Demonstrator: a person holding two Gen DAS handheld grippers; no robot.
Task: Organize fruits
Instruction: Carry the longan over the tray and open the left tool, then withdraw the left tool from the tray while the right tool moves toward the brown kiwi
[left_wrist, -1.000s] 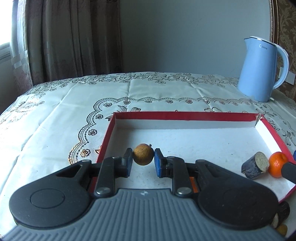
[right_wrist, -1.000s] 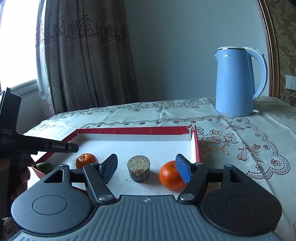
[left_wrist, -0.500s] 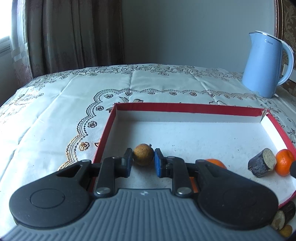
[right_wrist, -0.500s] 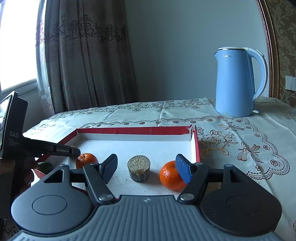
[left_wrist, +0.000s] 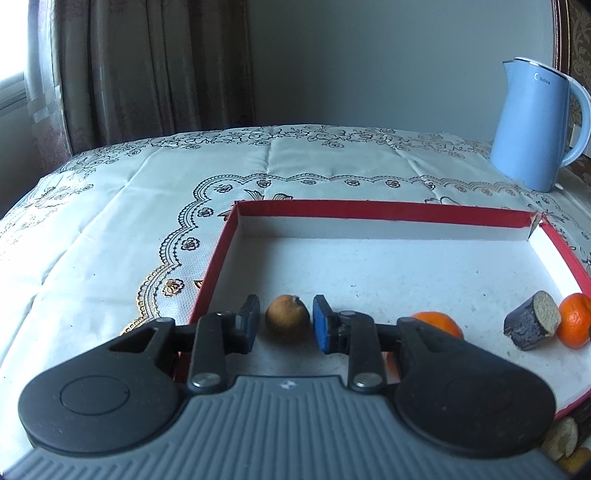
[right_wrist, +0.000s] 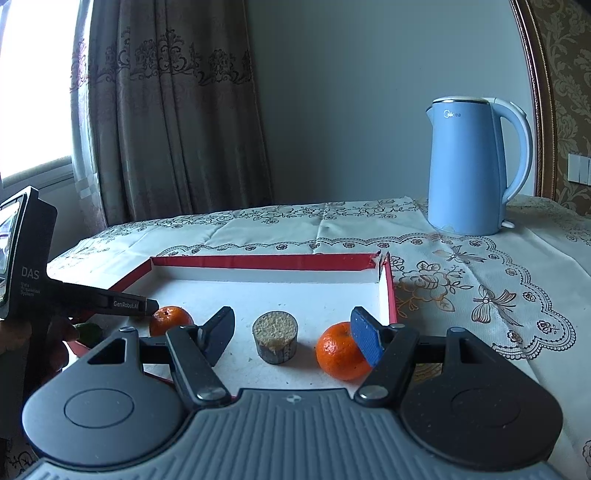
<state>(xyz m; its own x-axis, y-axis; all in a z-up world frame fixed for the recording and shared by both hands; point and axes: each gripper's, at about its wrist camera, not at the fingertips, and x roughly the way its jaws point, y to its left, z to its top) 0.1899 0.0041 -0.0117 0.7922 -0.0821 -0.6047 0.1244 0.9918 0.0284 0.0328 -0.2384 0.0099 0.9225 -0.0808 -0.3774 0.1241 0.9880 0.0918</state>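
A small round brown fruit (left_wrist: 287, 316) rests on the white floor of the red-rimmed tray (left_wrist: 369, 212), near its left wall. My left gripper (left_wrist: 286, 319) straddles it; its jaws are opening, and a thin gap shows on each side of the fruit. Further right in the tray lie an orange (left_wrist: 439, 323), a dark cut stub with a pale face (left_wrist: 532, 325) and a second orange (left_wrist: 574, 325). My right gripper (right_wrist: 295, 334) stands open just short of the stub (right_wrist: 275, 336), with one orange (right_wrist: 338, 350) against its right finger.
A blue kettle (right_wrist: 476, 166) stands on the embroidered cloth behind the tray's right corner. A green fruit (right_wrist: 88, 332) lies by the tray's left edge under the left gripper's body (right_wrist: 110, 302). Peel scraps (left_wrist: 561, 439) lie outside the near right corner.
The left jaws have spread a little and let go of the brown fruit, which now sits on the tray floor. The right gripper has not moved.
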